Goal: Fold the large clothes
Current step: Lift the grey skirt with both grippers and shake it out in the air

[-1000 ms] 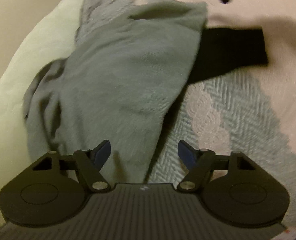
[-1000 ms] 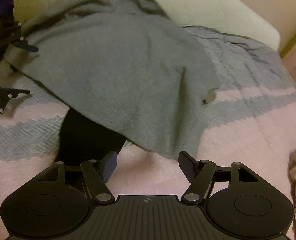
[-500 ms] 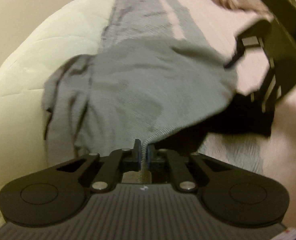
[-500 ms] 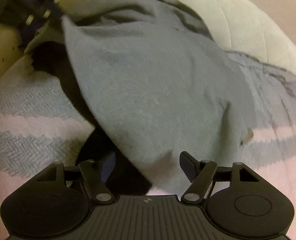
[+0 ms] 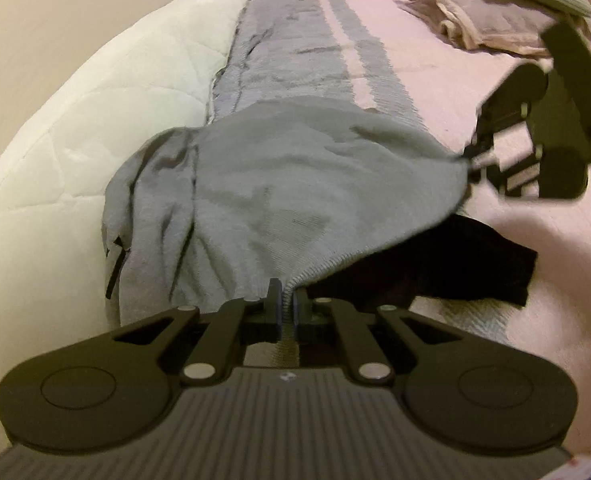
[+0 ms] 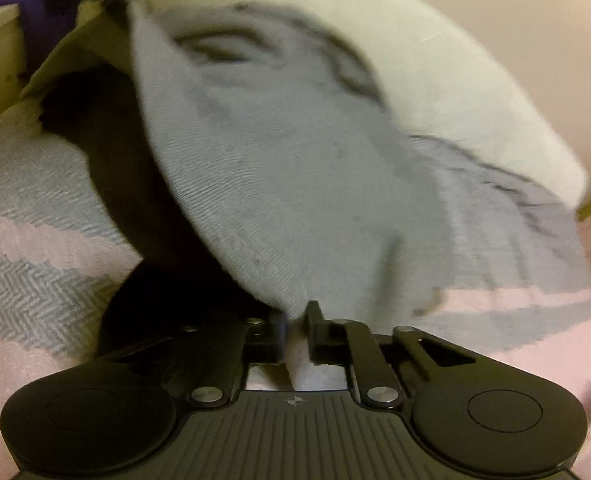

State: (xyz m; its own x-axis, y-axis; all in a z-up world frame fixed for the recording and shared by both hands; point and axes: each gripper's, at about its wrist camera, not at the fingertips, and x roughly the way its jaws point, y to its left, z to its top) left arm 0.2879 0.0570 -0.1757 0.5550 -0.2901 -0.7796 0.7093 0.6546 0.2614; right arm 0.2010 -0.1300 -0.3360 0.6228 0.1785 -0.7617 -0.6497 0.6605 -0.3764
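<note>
On bedspread (image 5: 435, 76), both claws clamping grey garment (image 5: 295, 184).

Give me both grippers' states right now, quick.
Left gripper: closed on the hem of the grey garment.
Right gripper: closed on another edge of the same garment.

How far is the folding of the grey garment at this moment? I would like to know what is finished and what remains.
Done: both grippers have a grip. The left gripper is shut on one corner of the grey garment and the right gripper on another, with the edge stretched between them above the black garment.

In hand: lifting that edge.

Left: no fold is visible; the cloth still needs laying over and flattening on the striped bedspread.
</note>
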